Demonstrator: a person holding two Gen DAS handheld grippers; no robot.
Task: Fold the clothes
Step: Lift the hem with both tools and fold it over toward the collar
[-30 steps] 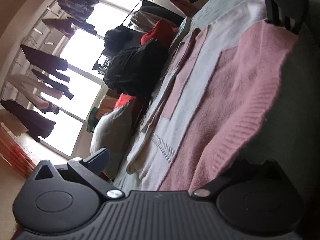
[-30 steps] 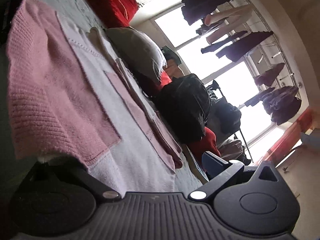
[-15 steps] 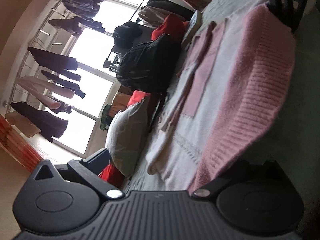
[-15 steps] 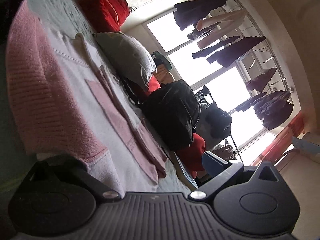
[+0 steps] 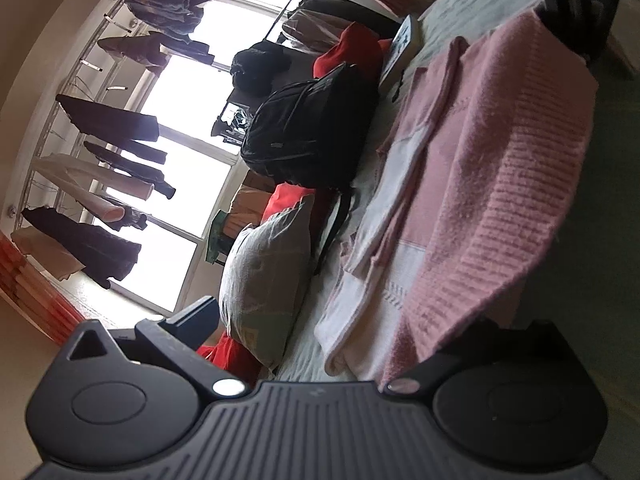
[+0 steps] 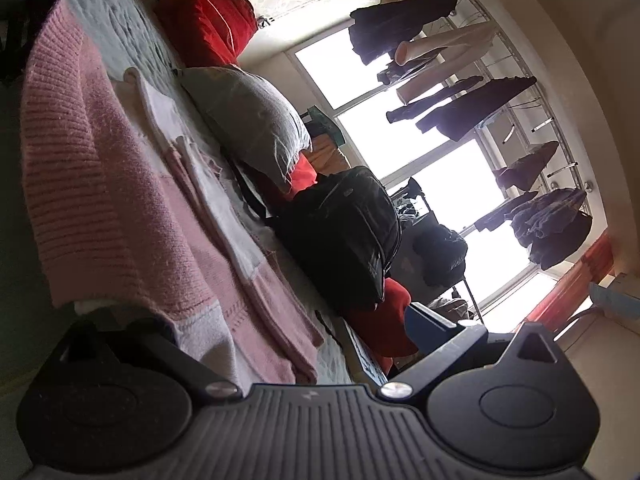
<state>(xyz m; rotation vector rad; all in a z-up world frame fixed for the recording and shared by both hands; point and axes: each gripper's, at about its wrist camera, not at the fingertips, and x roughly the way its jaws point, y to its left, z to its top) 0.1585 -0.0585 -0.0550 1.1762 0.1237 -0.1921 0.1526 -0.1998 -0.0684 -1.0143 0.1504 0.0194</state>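
Pink/white knit sweater on bed, ribbed hem lifted; L gripper & R gripper each pinching hem corner.

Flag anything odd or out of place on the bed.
A black backpack and a grey pillow crowd the bed beside the pink and white sweater. Nothing looks spilled or damaged.

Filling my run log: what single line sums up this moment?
fold clothes | both hand-held grippers hold pink sweater hem, lifted | on bed
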